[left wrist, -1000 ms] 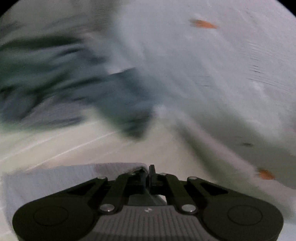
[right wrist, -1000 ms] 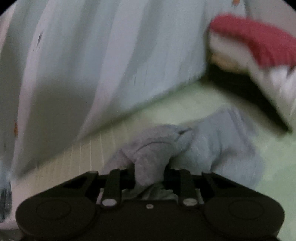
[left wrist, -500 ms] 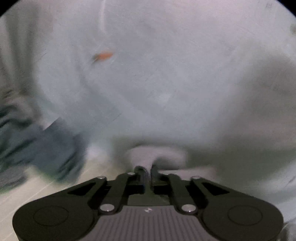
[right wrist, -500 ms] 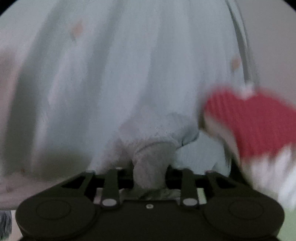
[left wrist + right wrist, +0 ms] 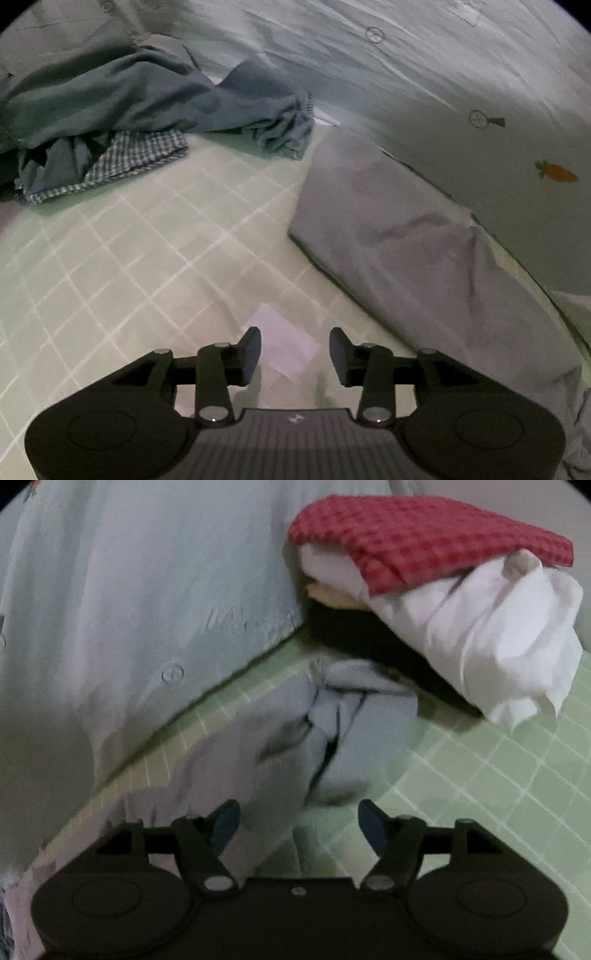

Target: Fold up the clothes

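Left tongs (image 5: pixel 294 347): released now, fingers spread wide over the green checked sheet (image 5: pixel 122 258); half a second ago they were clenched on pale cloth.
Grey garment (image 5: pixel 417 251): lies flat on the sheet just right of the left tongs, laid out in a long folded strip beside the pale quilt (image 5: pixel 443 74).
Dark pile (image 5: pixel 110 103): blue and checked clothes heaped far left, well apart, seemingly unfolded.
Right tongs (image 5: pixel 297 821): also released; a second ago they gripped a bunch of the same garment (image 5: pixel 295 746), which now rests bunched on the sheet just ahead.
Folded stack (image 5: pixel 443 576): red and white, beyond.
Meaning: both let go, so this fold looks laid down; the bunched end likely needs smoothing.
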